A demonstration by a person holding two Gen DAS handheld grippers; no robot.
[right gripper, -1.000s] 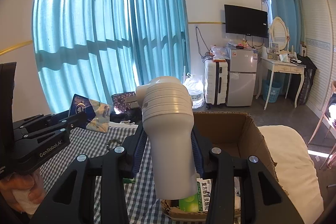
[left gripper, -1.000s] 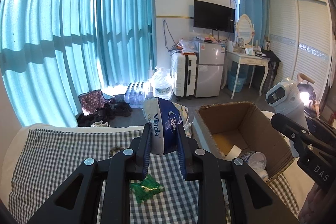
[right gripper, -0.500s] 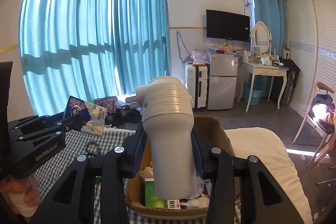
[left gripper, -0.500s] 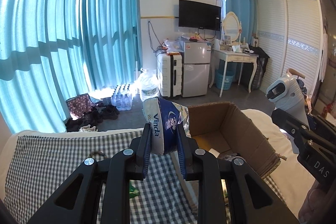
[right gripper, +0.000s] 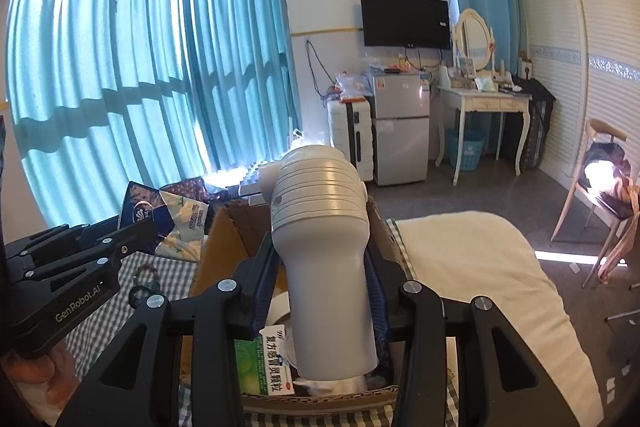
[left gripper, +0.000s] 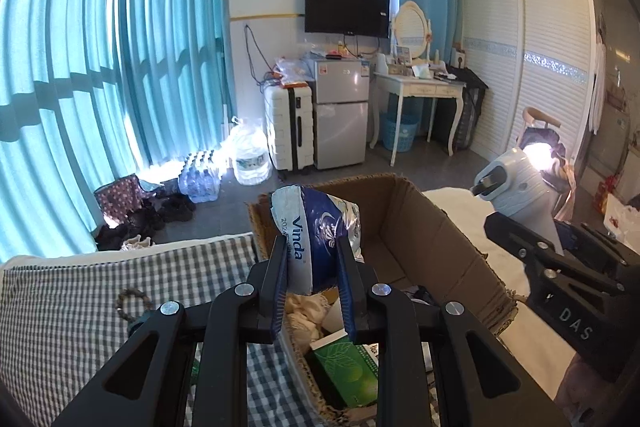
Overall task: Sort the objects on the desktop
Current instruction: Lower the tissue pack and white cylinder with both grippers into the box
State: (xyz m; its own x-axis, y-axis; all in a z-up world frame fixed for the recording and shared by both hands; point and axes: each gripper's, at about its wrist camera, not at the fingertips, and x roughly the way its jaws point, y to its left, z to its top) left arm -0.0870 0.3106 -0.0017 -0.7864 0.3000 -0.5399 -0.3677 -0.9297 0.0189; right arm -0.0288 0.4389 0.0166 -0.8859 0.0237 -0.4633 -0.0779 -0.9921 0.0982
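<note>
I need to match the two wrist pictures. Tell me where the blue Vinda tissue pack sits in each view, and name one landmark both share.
Left wrist view: the Vinda tissue pack is at centre, clamped in the left claw, over the cardboard box.
Right wrist view: the pack is at mid-left, sticking out of the left claw, left of the box.
Shared landmark: the wall TV.

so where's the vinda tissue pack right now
In the left wrist view, the Vinda tissue pack is clamped in the left claw, held over the near-left corner of the open cardboard box.
</note>
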